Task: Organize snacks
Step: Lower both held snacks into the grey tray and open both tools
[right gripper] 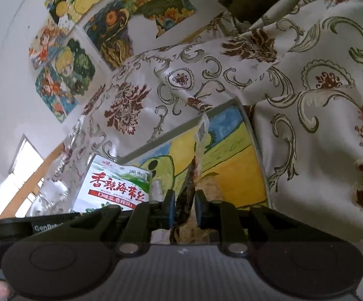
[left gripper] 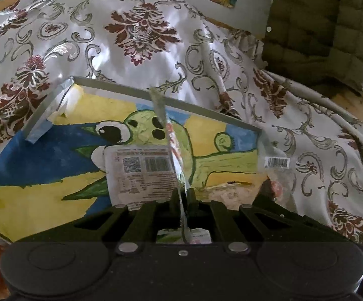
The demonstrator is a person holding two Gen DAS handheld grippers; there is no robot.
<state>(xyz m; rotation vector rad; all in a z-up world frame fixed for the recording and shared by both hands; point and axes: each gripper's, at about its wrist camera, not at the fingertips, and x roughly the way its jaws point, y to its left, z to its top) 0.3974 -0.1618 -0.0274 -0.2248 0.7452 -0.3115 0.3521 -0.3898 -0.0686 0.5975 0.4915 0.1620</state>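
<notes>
Left gripper (left gripper: pixel 182 195): jaws nearly together, pinching a white seaweed snack packet (left gripper: pixel 141 173) edge-on by its seam. The packet's back, with barcode and QR code, faces left in the left wrist view. In the right wrist view its front shows red Chinese lettering on green and white.

Right gripper (right gripper: pixel 184 207): jaws narrow, blue pads (right gripper: pixel 171 210) pressing both sides of a clear packet with dark contents (right gripper: pixel 198 150). The packet stands upright between them and its top seal rises above the jaws.

Both packets hang over a shallow tray (left gripper: pixel 41 115) with a grey rim and a painted floor: green big-eyed cartoon creature on blue and yellow. The right packet sits further right over the tray, the two near each other but apart.

The tray rests on a white cloth (left gripper: pixel 106 40) with maroon and grey floral print. An olive quilted jacket (left gripper: pixel 324 25) lies at the far right. Colourful drawings (right gripper: pixel 63 70) hang on the white wall behind.
</notes>
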